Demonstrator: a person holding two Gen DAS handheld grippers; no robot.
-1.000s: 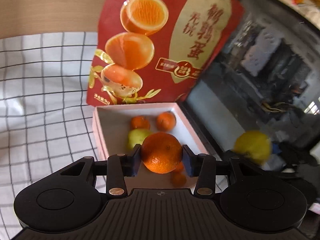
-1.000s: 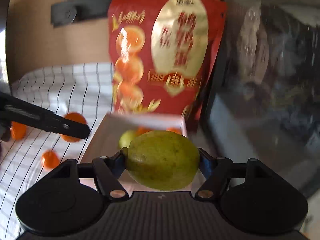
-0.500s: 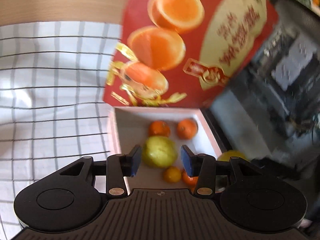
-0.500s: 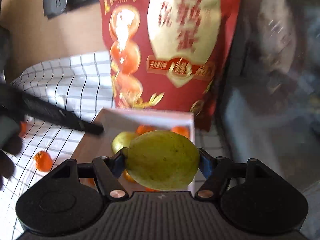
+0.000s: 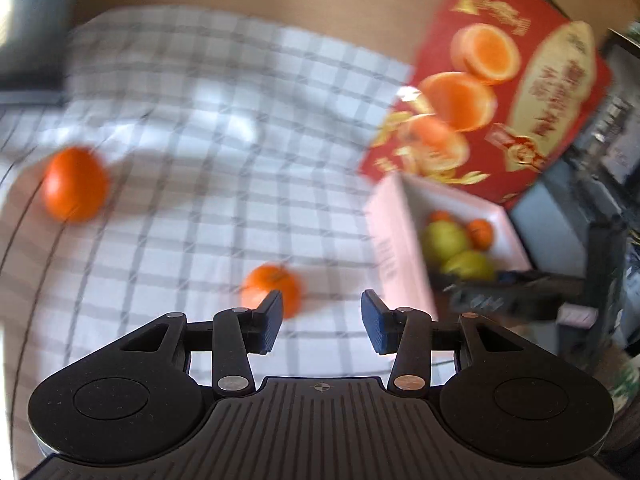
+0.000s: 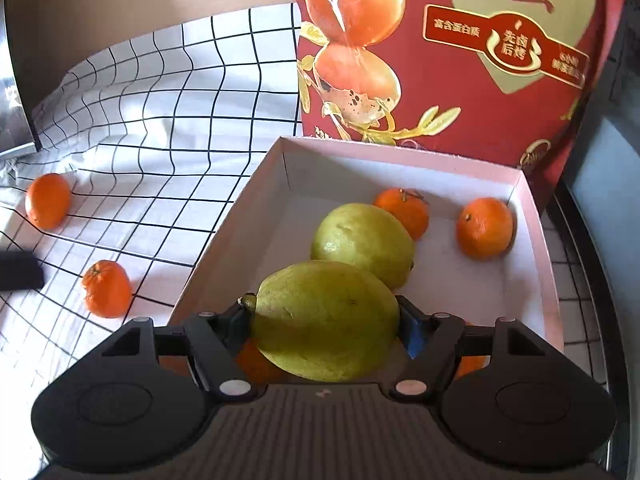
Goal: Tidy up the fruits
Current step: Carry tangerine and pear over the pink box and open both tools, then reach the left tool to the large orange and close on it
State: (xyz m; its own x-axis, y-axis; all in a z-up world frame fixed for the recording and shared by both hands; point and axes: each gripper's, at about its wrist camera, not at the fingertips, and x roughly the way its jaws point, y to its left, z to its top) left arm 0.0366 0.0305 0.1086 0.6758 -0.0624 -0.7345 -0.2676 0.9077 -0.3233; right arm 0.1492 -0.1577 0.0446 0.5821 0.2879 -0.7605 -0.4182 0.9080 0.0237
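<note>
My right gripper (image 6: 324,318) is shut on a yellow-green fruit (image 6: 326,320) and holds it low over the near end of the pink box (image 6: 224,248). In the box lie another green fruit (image 6: 362,240), two mandarins (image 6: 402,210) (image 6: 484,228) at the back, and more orange fruit half hidden under my fingers. My left gripper (image 5: 322,312) stands open and empty over the checked cloth, left of the box (image 5: 394,248). A mandarin (image 5: 276,286) lies just beyond its left finger, and another mandarin (image 5: 74,190) sits far left.
A tall red snack bag (image 6: 440,60) stands right behind the box. A dark glass-fronted appliance (image 5: 600,200) lies to the right. The checked cloth (image 6: 160,92) is wrinkled and carries two loose mandarins (image 6: 106,288) (image 6: 47,200). A wooden wall rises behind.
The left gripper let its mandarin go into the box, then swung left over the cloth toward the loose mandarins. The right gripper came down over the box with the green fruit still in it.
</note>
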